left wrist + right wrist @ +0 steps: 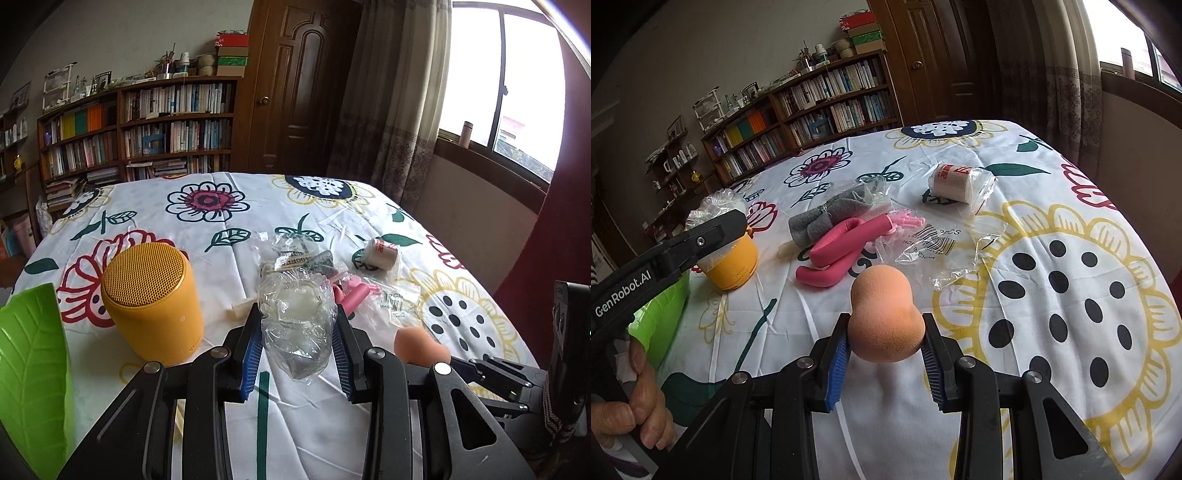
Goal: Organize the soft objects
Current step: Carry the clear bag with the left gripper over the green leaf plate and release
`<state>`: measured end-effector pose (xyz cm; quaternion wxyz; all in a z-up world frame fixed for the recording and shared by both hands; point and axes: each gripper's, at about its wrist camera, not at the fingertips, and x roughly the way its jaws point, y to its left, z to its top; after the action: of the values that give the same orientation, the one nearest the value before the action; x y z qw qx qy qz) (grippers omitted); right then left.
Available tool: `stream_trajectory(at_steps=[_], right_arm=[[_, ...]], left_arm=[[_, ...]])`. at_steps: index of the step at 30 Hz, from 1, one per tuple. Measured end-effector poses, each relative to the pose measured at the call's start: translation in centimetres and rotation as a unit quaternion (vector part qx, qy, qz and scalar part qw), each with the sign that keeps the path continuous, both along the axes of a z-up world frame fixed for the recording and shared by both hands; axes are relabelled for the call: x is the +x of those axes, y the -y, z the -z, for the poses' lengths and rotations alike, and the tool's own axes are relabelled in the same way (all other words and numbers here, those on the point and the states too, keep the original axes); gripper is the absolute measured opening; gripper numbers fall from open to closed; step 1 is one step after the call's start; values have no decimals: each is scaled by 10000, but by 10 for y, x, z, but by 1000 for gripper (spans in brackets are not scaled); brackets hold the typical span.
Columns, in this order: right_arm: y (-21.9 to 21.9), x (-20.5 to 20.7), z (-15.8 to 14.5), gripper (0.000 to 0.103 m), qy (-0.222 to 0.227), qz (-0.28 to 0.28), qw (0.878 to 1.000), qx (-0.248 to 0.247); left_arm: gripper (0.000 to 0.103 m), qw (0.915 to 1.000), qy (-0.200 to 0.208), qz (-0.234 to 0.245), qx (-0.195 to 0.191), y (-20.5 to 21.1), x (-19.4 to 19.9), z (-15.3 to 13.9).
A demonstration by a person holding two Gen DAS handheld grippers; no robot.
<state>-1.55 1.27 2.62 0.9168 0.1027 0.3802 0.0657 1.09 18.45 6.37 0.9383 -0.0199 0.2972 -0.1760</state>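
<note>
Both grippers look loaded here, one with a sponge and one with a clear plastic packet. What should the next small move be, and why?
Probably carry the left gripper toward the green container at its left and release there. It is shut on the clear plastic packet, lifted off the table, and the green container is the nearest receptacle. The right gripper, shut on the orange sponge, could follow.

An orange gourd-shaped sponge [884,321] stands narrow end up, pinched at its wide base. A crinkled clear bag [295,325] holding something whitish is held off the cloth at the left. Bent pink foam rollers [838,254] lie mid-table, touching grey foam rollers [827,218] just beyond. A wrapped bandage roll [955,182] lies on its side, far right.
</note>
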Motion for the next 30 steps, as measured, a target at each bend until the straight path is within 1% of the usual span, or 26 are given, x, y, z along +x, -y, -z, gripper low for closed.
stream_trajectory(at_steps=[14,19,30], right_arm=[[-7,-1,-2,39,109,-84,9999,15],[-11,-2,-5,39,146,-111,9998,2],[-27,-4,-9,39,223,-277,9993,-61]], left_arm=[[36,9985,301,-399,-244,-20,24,-30],[36,9965,418,-635,-349,-37,29,-37],[36,9904,482,-1157,-587,-80,32,-43]])
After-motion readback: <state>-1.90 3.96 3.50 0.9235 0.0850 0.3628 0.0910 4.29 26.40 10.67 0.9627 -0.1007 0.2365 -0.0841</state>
